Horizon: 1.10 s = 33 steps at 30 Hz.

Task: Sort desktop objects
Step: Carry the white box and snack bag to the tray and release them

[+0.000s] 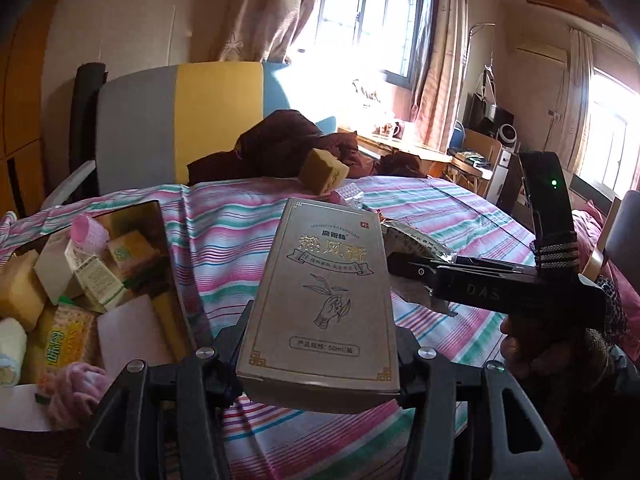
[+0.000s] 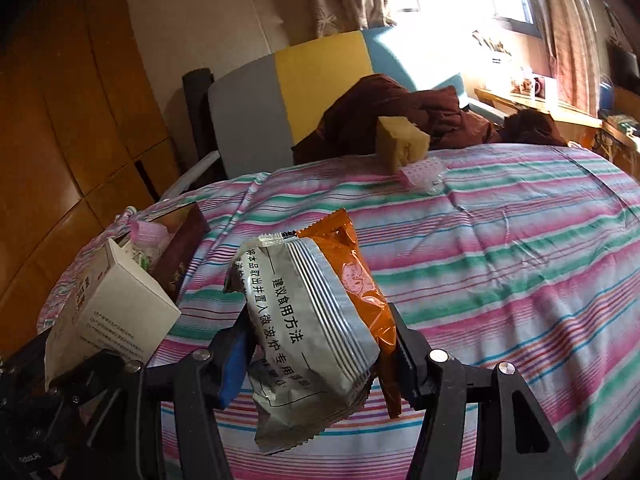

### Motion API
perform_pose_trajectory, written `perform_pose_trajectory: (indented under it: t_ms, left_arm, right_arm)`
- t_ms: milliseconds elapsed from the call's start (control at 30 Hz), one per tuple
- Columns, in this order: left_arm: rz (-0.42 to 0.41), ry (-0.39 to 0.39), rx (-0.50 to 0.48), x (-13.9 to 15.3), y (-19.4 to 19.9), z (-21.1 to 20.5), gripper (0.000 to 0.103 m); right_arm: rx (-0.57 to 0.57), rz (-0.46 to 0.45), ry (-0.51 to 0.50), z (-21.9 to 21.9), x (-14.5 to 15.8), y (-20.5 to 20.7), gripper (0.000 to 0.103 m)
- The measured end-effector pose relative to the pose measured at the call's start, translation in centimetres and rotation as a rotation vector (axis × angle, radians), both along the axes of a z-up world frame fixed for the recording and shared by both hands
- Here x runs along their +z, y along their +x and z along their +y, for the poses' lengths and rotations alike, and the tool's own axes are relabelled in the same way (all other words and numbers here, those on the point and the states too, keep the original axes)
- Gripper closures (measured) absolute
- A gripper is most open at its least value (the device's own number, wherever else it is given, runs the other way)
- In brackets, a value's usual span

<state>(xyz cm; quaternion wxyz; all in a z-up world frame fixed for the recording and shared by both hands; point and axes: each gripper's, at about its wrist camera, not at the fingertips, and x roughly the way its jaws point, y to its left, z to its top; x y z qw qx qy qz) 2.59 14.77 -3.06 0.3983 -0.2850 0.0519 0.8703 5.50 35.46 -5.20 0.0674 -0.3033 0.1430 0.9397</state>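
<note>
Left gripper (image 1: 320,354) clamped on a flat grey carton (image 1: 324,292), rigid, smooth card with gilt print, held above the striped sheet (image 1: 224,240). Right gripper (image 2: 320,354) pinching two packets together, a silver foil pouch (image 2: 308,336) over an orange one (image 2: 360,284): slick, crinkly, pillow-shaped. Likely to slip: the orange packet sliding free from behind the foil, or the carton pivoting on its narrow grip. Near left, an open box (image 1: 156,240) already crowded, so spill-over possible. Far off, a tan block (image 2: 402,142) and pink blister strip (image 2: 420,170) yet unsorted.
</note>
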Motion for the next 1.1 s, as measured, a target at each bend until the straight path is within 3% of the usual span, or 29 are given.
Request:
perform_pose_trajectory:
  t_ms: [333, 533, 833, 1100]
  left_arm:
    - [0.035, 0.044, 0.259, 2.4, -4.3, -9.4, 0.048]
    - [-0.009, 0.021, 0.389, 1.5, -8.3, -13.6, 0.048]
    - [-0.051, -0.022, 0.465, 0.2, -12.8, -15.7, 0.048]
    - [-0.114, -0.049, 0.466, -2.0, -14.5, -15.6, 0.048]
  right_arm:
    - [0.223, 0.014, 0.015, -8.2, 2.6, -6.2, 0.042]
    - [0.309, -0.001, 0.054, -12.3, 3.1, -11.1, 0.042]
    - [0.304, -0.089, 0.067, -13.8, 2.1, -19.2, 0.042]
    - [0.324, -0.131, 0.114, -15.2, 1.9, -22.6, 0.042]
